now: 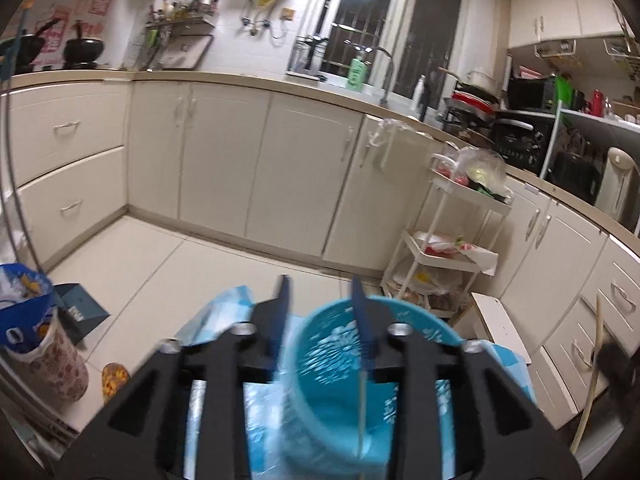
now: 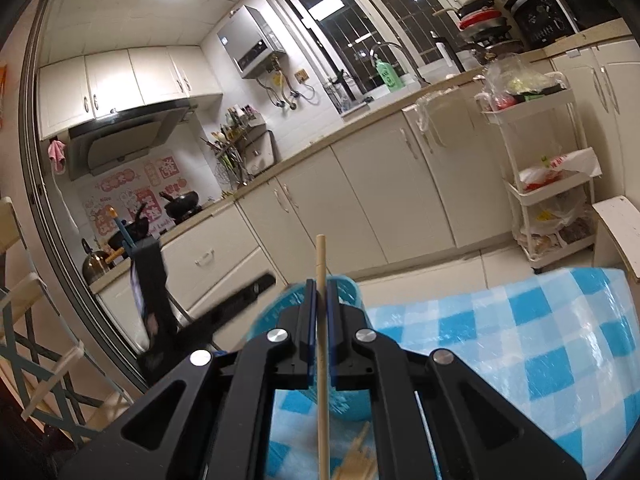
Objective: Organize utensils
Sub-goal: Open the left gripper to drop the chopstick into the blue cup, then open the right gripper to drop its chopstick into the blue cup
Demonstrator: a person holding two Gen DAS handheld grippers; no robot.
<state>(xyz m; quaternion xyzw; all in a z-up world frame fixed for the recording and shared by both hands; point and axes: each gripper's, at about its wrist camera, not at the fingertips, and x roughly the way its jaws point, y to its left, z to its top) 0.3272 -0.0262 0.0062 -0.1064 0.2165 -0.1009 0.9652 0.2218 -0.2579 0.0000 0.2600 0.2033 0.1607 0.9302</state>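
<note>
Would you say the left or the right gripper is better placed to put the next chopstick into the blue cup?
Probably the right. The right gripper is shut on a chopstick, with the blue cup just beyond. The left gripper is open over the cup, gripping nothing.

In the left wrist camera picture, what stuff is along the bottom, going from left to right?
Blue snack bag → patterned paper cup → left gripper above the turquoise plastic cup → wooden chopstick at the far right.
</note>
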